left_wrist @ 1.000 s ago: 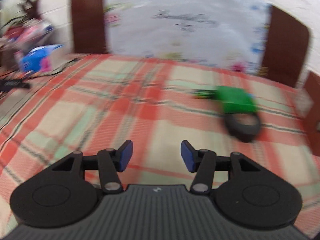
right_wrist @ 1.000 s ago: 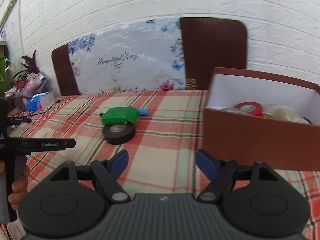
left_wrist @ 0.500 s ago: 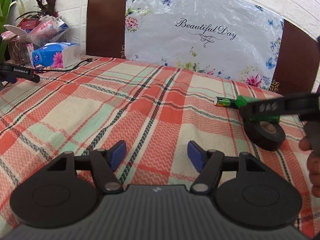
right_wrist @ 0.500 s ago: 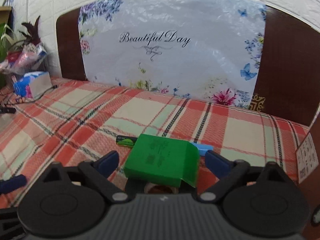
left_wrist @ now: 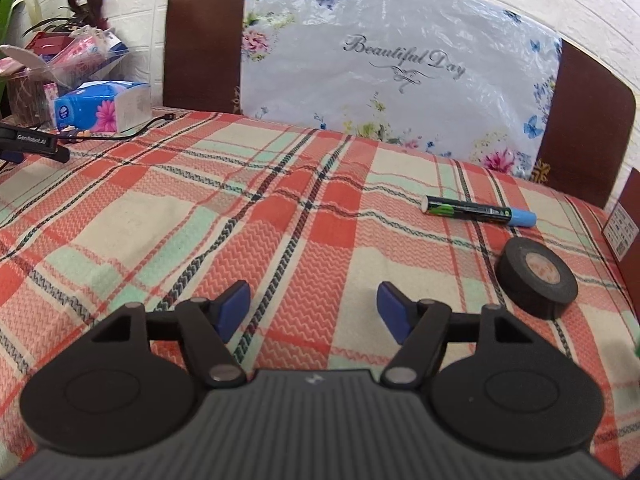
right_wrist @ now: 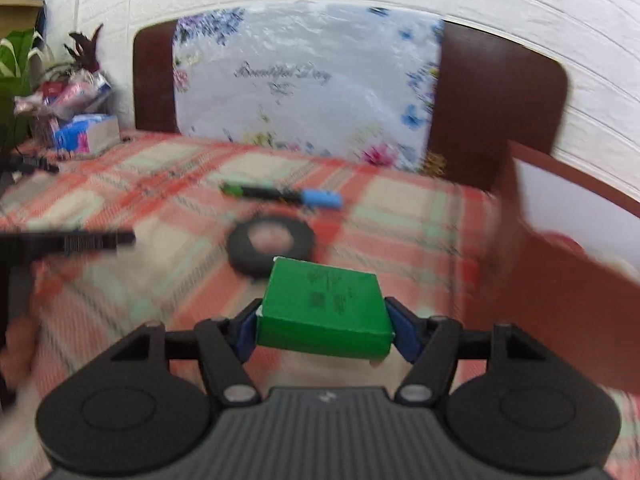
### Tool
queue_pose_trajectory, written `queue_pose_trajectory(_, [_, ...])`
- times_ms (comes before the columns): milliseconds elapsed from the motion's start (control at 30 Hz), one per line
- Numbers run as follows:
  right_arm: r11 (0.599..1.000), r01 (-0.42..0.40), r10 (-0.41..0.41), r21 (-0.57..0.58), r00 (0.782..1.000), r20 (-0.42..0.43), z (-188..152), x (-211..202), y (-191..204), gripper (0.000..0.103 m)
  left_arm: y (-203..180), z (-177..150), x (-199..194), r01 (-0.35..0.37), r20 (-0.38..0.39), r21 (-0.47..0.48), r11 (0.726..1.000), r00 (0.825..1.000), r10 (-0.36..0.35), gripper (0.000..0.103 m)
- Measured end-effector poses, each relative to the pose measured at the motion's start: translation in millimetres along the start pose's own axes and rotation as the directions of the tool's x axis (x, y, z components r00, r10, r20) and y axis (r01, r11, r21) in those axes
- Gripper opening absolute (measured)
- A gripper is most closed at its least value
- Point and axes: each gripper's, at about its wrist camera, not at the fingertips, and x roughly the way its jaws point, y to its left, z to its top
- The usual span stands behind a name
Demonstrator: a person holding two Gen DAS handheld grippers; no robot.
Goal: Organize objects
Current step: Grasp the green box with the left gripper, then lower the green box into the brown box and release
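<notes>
My right gripper (right_wrist: 324,330) is shut on a green box (right_wrist: 324,308) and holds it above the plaid table. A black tape roll (right_wrist: 270,246) lies just beyond it, and a marker with a blue cap (right_wrist: 280,196) lies farther back. In the left wrist view the tape roll (left_wrist: 536,282) sits at the right and the marker (left_wrist: 478,210) behind it. My left gripper (left_wrist: 314,314) is open and empty over the cloth, left of the tape. A brown box with a white inside (right_wrist: 576,264) stands at the right.
A headboard with a flowered plastic cover (left_wrist: 392,80) stands behind the table. A blue tissue pack (left_wrist: 102,106), a cable and a cluttered basket (left_wrist: 44,68) sit at the far left. The brown box's corner (left_wrist: 624,224) shows at the right edge.
My right gripper has closed on the green box and lifted it off the tape roll, moving back and right. The left gripper has stayed open and shifted slightly.
</notes>
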Motion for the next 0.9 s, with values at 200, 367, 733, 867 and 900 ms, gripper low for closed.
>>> queue_pose_trajectory(200, [0.998, 0.066, -0.065, 0.003, 0.996, -0.068, -57, -36, -23, 0.085, -59, -4, -45, 0.273, -0.185, 0.065, 0.960, 0.948, -0.257, 0.070])
queue_pose_trajectory(367, [0.996, 0.030, -0.025, 0.081, 0.997, -0.070, -71, -47, -36, 0.092, -132, -23, -79, 0.541, -0.352, 0.074, 0.837, 0.800, -0.486, 0.070])
queue_pose_trajectory(733, [0.995, -0.045, 0.052, 0.088, 0.996, -0.071, -61, -33, -38, 0.063, -192, -24, -70, 0.580, -0.448, 0.085, 0.810, 0.748, -0.489, 0.038])
queue_pose_trajectory(867, [0.994, 0.012, -0.021, 0.109, 0.997, 0.081, -40, -55, -53, 0.063, -223, 22, -92, 0.636, -0.322, 0.162, 0.755, 0.757, -0.569, 0.037])
queue_pose_trajectory(900, [0.993, 0.039, -0.054, 0.111, 0.990, 0.127, -31, -60, -60, 0.063, -233, 33, -94, 0.647, -0.294, 0.177, 0.742, 0.754, -0.588, 0.038])
